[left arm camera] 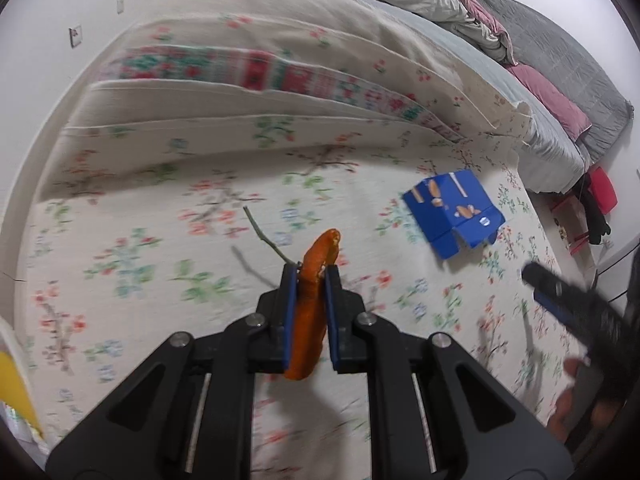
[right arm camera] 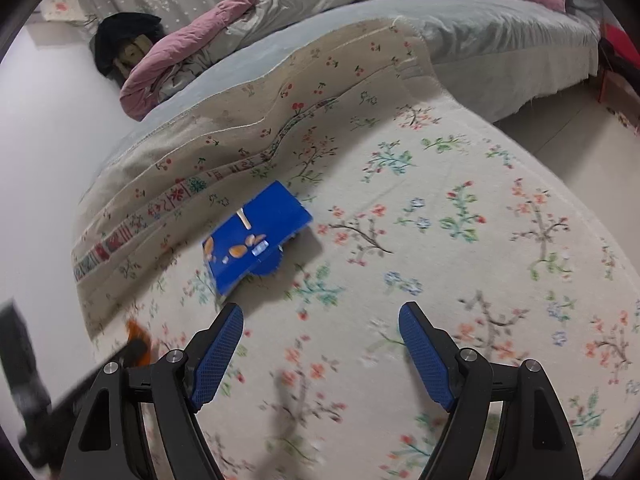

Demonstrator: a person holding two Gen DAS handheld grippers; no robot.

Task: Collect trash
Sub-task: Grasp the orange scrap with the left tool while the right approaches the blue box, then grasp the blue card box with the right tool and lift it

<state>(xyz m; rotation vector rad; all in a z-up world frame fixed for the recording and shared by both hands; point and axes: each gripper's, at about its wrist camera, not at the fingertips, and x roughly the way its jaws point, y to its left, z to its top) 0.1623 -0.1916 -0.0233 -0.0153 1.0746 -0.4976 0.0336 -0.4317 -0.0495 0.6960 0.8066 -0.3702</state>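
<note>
Open floral rug is lying bare ahead of the right gripper; only the blue box is sitting in the way, with the bed blocking beyond.

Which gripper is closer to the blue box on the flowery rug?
Right. The right gripper hangs open just in front of the blue box, not touching it. The left gripper is farther off to the side, shut on an orange peel.

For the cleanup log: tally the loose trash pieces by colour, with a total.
Orange: 1, the orange peel clamped in the left gripper
Blue: 1, the flattened blue box on the floral rug
Greenish: 1, the thin stem
Total: 3
</note>
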